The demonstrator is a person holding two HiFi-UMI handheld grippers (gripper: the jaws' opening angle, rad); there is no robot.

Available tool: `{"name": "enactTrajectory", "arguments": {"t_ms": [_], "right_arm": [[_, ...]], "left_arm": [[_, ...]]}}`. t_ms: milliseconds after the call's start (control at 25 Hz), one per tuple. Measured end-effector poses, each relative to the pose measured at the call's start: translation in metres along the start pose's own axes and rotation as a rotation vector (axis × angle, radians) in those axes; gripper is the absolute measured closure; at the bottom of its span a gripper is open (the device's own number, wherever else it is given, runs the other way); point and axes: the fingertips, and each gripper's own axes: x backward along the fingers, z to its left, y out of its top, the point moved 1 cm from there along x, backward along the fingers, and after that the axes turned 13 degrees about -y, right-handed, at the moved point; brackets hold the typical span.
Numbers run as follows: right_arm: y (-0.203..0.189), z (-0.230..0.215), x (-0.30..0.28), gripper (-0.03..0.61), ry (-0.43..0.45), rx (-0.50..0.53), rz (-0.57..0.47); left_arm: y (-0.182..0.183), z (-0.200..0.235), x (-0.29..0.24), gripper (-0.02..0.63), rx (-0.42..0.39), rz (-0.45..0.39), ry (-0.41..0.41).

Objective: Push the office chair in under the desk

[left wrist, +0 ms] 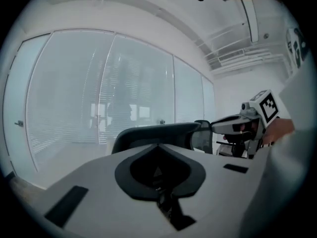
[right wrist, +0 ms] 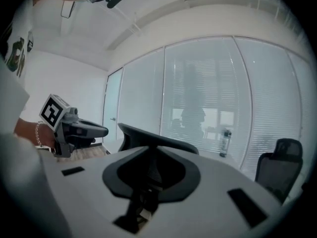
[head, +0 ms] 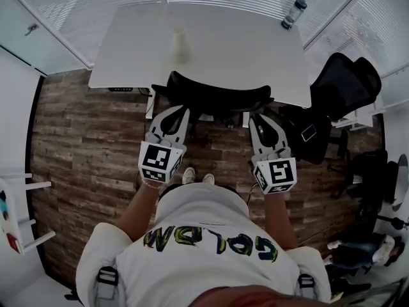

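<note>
Wood plank floor (head: 83,146) all round, and a big white surface (head: 230,37) up against the blinds. The person is standing right behind it in a white tee (head: 211,248).

The office chair (head: 211,94) sits at the near edge of the surface. Its seat is tucked underneath, and only the curved black backrest shows along that edge. A second black chair (head: 348,85) is parked off to the right by the corner.

Both grippers are held up at backrest height, pointing roughly level toward it, one near each end. The left gripper (head: 176,111) has its fingers fully together with nothing in them. On the right gripper (head: 257,119) the fingers are almost together, with just a thin slit left. The chair's mesh shows through the gap, but they aren't clamped on anything.

Small stuff on the surface: a clear bottle (head: 294,13) at the far right corner, and a pale cup-ish thing (head: 181,45) near the middle, too washed out to tell more.
</note>
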Motion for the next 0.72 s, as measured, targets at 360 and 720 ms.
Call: {"name": "enactTrajectory", "arguments": {"t_ms": [360,720], "right_arm": [[0.043,0.029,0.015,0.535,0.061,0.011,-0.054],[0.055,0.044,0.019,0.551,0.06,0.02,-0.071]], "left_arm": [[0.038,-0.032,0.005,0.603,-0.003,-0.064,-0.029],[0.048,-0.039,0.011,0.603,-0.023,-0.078,-0.035]]}}
